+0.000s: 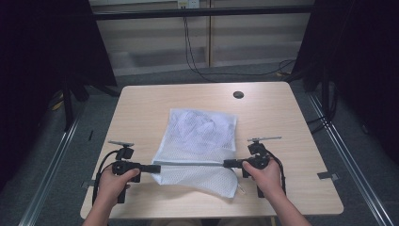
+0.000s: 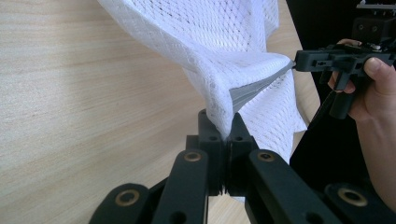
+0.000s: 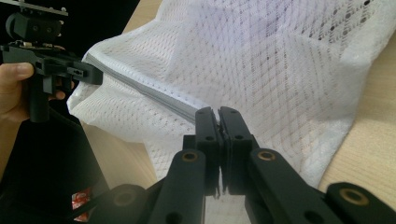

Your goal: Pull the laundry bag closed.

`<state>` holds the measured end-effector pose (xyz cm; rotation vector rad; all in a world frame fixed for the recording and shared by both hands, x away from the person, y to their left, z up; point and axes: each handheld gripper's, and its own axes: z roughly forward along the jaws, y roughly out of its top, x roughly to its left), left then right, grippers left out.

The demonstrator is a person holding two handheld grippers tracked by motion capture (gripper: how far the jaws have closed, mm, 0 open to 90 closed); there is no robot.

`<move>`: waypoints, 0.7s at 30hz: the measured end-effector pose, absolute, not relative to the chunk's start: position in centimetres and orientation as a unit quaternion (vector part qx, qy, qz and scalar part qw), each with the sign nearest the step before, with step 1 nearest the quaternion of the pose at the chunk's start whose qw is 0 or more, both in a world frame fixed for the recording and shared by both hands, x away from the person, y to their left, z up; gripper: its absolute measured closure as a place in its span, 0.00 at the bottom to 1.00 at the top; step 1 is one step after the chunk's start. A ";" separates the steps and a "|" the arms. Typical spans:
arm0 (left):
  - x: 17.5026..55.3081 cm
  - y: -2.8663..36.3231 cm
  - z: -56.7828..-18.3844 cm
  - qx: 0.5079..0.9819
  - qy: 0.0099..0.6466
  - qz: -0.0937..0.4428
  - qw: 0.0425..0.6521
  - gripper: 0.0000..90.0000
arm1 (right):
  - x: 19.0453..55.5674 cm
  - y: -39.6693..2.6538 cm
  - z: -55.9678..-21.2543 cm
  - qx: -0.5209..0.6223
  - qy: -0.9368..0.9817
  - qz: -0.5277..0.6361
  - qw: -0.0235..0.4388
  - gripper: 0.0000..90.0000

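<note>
Each tool, the left tool (image 1: 155, 168) and the right tool (image 1: 227, 164), is pinched on one end of the white mesh bag's (image 1: 200, 141) grey edge, which stretches taut between them above the counter (image 1: 141, 108), the bag trailing beyond.

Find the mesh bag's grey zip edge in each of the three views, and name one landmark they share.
High view: the zip edge runs level, low and centre, stretched between the left gripper and right gripper.
Left gripper view: right of centre, rising from the near jaws to the far gripper.
Right gripper view: left of centre, slanting from the far gripper down to the near jaws.
Shared landmark: the pale wooden table.
</note>
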<state>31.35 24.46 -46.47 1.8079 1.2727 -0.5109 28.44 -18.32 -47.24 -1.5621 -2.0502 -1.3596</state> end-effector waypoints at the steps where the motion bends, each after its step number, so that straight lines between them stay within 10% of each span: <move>1: 31.3 24.4 -46.4 0.721 0.511 -0.203 0.421 0.98 | 28.4 -18.3 -47.2 -0.532 -0.699 -0.464 0.114 0.97; 21: 31.3 24.6 -46.4 0.718 0.513 -0.204 0.425 0.98 | 28.2 -19.2 -47.3 -0.537 -0.701 -0.459 0.104 0.97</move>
